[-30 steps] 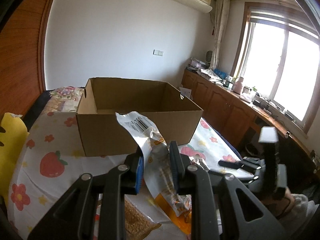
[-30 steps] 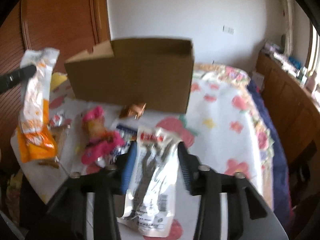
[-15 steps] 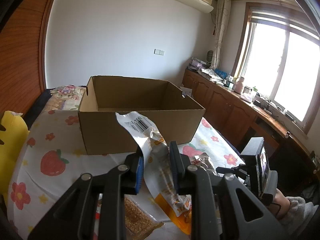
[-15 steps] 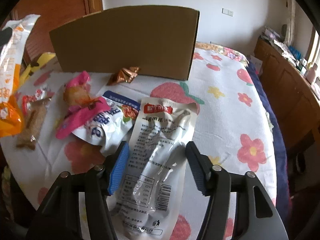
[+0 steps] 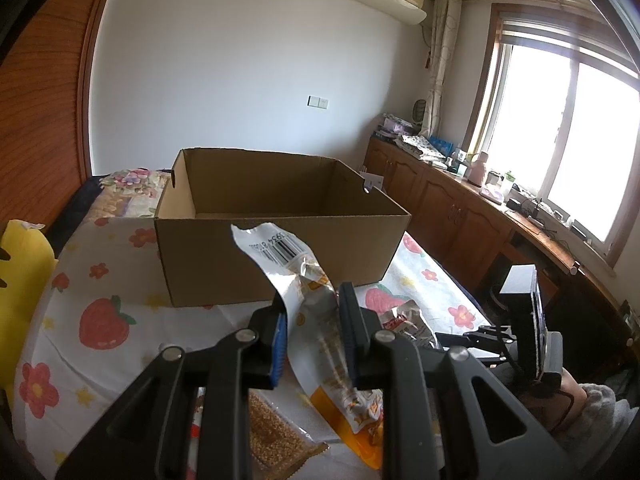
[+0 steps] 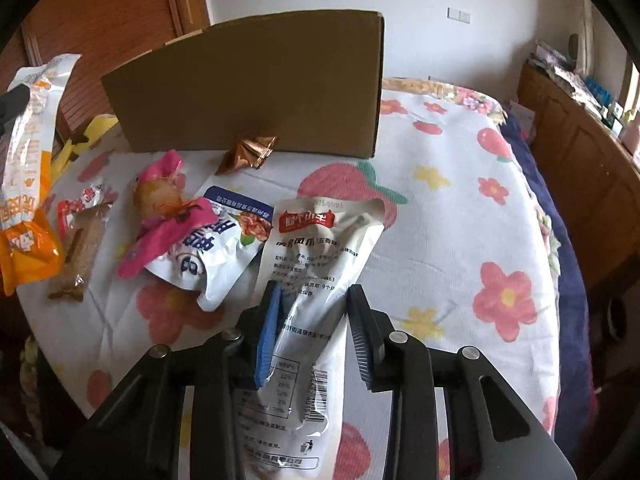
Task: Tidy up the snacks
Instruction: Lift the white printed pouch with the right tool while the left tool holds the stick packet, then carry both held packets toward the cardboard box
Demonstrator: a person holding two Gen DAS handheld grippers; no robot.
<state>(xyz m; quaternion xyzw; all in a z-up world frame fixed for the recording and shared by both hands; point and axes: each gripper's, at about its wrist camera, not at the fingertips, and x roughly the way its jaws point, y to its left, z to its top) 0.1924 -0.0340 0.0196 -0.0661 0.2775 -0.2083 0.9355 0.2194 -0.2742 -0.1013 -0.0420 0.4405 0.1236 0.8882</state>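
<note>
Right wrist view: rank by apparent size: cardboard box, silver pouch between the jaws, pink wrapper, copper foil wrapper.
1. cardboard box
2. silver pouch, though it lies nearest the camera, which inflates it
3. pink wrapper
4. copper foil wrapper, farther back, so possibly undersold

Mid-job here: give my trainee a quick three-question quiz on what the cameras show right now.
1. True or false: the cardboard box already holds snacks.
2. Which pouch does the left tool grip? A) the orange-and-white pouch B) the pink wrapper C) the copper foil wrapper
3. Fill in: the right tool has its jaws closing around the ____ pouch lying on the tablecloth.

Key:
1. False; the part of its inside that shows is bare.
2. A
3. The silver-white pouch.
</note>
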